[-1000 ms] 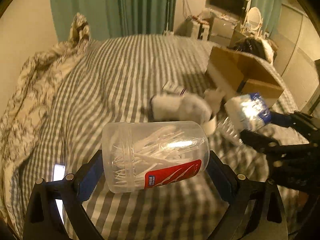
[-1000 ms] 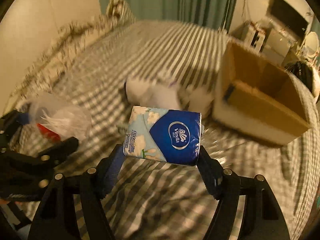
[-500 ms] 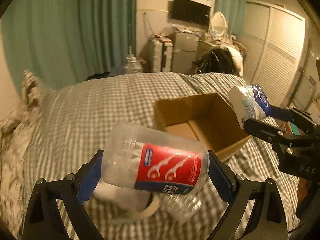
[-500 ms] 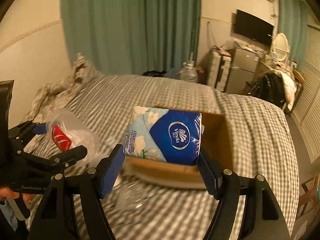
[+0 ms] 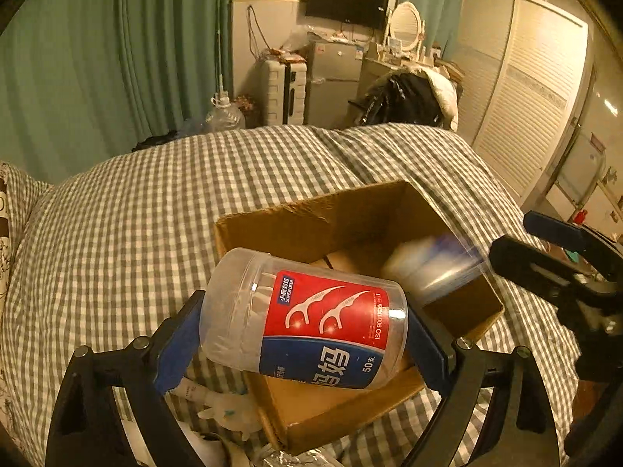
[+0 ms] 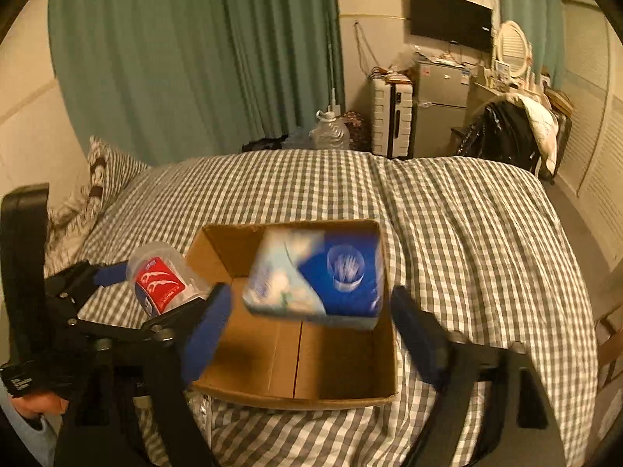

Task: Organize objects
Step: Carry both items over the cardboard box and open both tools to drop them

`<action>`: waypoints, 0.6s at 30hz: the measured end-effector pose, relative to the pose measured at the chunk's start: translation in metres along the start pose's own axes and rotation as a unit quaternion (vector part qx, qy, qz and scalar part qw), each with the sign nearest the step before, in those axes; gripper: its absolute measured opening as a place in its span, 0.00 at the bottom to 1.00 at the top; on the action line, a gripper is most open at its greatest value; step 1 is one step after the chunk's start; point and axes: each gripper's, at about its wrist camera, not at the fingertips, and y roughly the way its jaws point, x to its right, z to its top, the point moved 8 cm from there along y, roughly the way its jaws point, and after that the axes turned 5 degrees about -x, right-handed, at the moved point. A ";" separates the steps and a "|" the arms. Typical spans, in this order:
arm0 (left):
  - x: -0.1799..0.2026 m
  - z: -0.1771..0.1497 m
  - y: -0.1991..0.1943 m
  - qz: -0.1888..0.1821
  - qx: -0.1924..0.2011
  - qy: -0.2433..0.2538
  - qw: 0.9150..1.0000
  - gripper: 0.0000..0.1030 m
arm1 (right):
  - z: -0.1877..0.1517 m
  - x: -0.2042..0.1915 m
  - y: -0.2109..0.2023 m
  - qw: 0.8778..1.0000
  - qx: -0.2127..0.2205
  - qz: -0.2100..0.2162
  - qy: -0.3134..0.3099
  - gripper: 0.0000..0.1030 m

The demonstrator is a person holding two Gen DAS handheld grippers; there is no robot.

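Jaws: right gripper (image 6: 311,323) just spread, tissue pack (image 6: 315,276) loose; left gripper (image 5: 303,334) clamps floss-pick jar (image 5: 303,319).

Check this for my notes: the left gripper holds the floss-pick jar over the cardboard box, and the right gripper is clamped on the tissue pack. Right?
Not quite. The right gripper is open: the right wrist view shows the tissue pack blurred, clear of both pads, above the cardboard box. The left gripper does hold the floss-pick jar.

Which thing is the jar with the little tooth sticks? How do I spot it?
Find the checked bed, then the open cardboard box on it. At the box's near edge the left gripper holds a clear plastic jar, the only thing with a red and blue label.
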 end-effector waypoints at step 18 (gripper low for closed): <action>-0.026 -0.023 -0.116 0.063 0.052 0.024 0.996 1.00 | -0.016 -0.040 -0.096 0.998 0.034 -0.028 -0.034 0.89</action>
